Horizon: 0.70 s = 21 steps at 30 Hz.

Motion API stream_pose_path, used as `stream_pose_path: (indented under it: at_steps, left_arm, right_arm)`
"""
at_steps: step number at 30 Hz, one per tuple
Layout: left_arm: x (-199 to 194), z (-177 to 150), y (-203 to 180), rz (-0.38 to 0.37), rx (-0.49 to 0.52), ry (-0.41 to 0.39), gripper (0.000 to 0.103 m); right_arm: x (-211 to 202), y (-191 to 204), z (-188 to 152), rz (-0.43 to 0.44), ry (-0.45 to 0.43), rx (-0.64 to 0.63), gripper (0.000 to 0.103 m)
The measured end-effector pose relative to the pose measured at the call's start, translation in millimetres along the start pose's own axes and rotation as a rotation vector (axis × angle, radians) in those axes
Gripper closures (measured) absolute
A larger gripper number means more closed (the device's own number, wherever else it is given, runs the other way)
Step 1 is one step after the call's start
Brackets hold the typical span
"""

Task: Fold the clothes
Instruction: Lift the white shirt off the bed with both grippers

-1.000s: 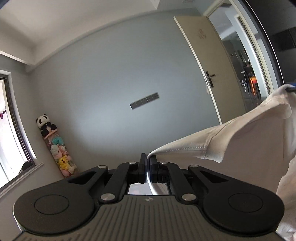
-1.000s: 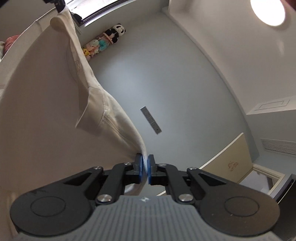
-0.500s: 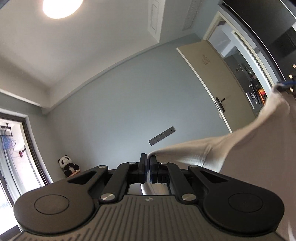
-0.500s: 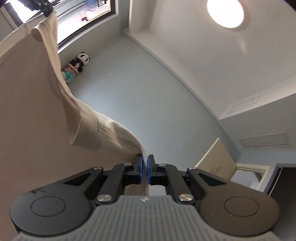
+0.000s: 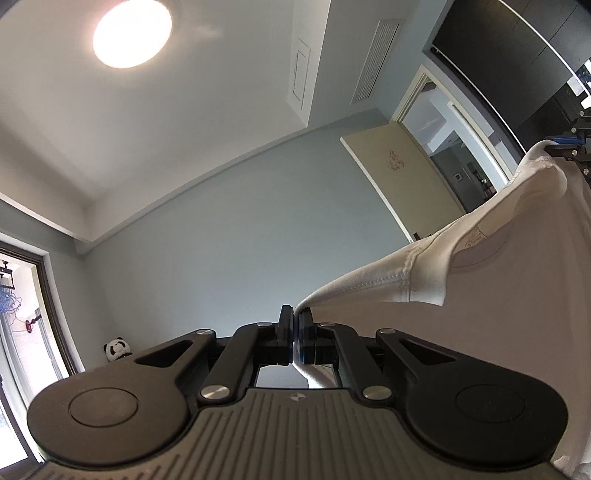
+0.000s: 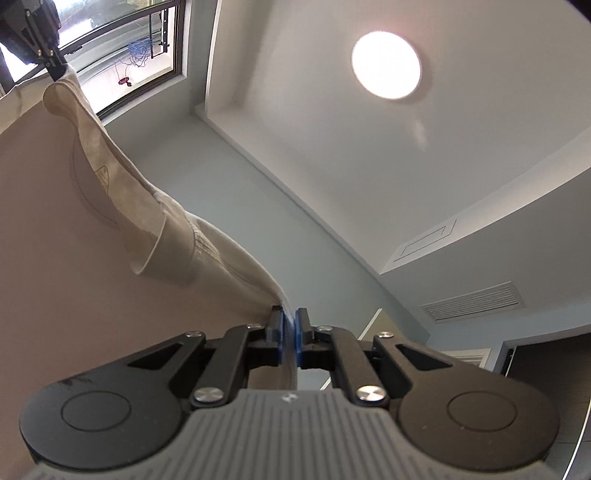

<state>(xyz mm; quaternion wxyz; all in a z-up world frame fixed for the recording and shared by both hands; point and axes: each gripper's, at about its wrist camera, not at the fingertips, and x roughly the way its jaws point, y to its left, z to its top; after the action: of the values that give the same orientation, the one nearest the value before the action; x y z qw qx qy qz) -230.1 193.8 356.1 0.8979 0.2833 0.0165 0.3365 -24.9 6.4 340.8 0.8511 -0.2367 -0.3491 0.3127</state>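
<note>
Two grippers, one cream T-shirt stretched between them, both views tilted up at the ceiling. Left wrist view: left gripper [image 5: 294, 334] at lower centre, jaws pinched tight on a shoulder corner of the T-shirt [image 5: 491, 295]; cloth runs from there to the upper right edge, where the right gripper [image 5: 563, 146] clamps the other corner. Collar seam and inside neck label [image 5: 474, 236] show mid-right, so it looks held by the shoulders, likely to let the body hang straight before laying it down. Ceiling lamp [image 5: 132, 32] upper left, door [image 5: 402, 173] right of centre, toy panda [image 5: 117, 349] lower left. Right wrist view: right gripper [image 6: 290, 334] lower centre, blue pads nearly together with a thin fold of shirt [image 6: 74, 258] between them; cloth fills the left side and climbs to the left gripper [image 6: 48, 61] at upper left, by the window [image 6: 122, 51]. Top edge is taut, so the hands are pulling apart to flatten wrinkles. No folding surface visible in either view.
</note>
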Motion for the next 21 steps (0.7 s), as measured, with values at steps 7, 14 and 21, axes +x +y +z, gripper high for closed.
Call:
stream_pose_path:
  at_steps: [7, 14, 21]
  left_arm:
    - [34.0, 21.2, -8.4, -0.033, 0.039, -0.027, 0.102]
    - [128.8, -22.6, -44.7, -0.136, 0.082, 0.131, 0.102]
    - [262.4, -107.6, -103.7, -0.255, 0.114, 0.333, 0.102]
  right_arm:
    - [13.5, -23.1, -4.7, -0.064, -0.01, -0.016, 0.096]
    - [76.0, 7.1, -62.9, 0.017, 0.136, -0.021, 0.096]
    - [158.3, 77.5, -167.3, 0.158, 0.332, -0.026, 0.096]
